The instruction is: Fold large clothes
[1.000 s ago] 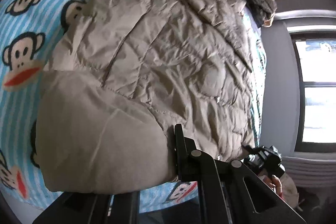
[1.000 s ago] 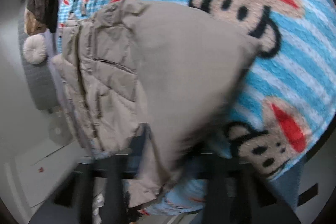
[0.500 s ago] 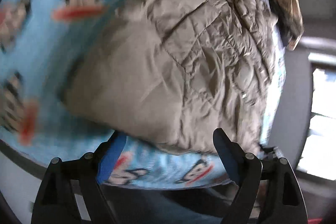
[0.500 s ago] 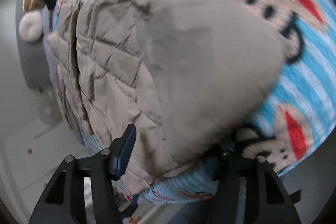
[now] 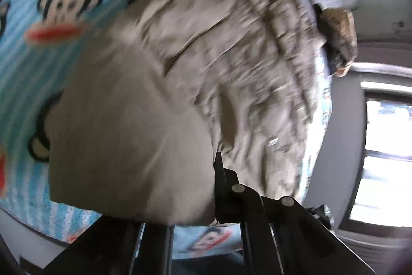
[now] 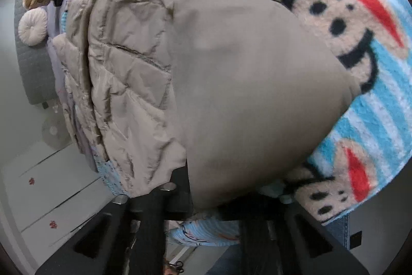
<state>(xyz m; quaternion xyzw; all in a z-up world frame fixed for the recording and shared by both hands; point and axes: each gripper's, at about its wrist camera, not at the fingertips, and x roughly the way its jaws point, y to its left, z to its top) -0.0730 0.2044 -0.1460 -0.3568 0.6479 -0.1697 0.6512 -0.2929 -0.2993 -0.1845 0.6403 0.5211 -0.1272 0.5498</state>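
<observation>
Hidden: fabric covers the fingertips of both grippers; left view motion-blurred.
Left gripper (image 5: pixel 195 210): clenched on the jacket's smooth near edge.
Right gripper (image 6: pixel 213 200): clenched on the same edge.
Puffer jacket (image 6: pixel 134 84): beige, quilted, spread on the monkey-print blanket (image 6: pixel 360 133).

The jacket (image 6: pixel 134 74) is beige quilted cloth, crinkled with a faint sheen; its folded-over part at 5 o'clock is smooth and matt. Beneath lies a fuzzy fleece blanket (image 6: pixel 373 120). The right gripper (image 6: pixel 206 205) is matt black plastic with dull metal pins.
</observation>
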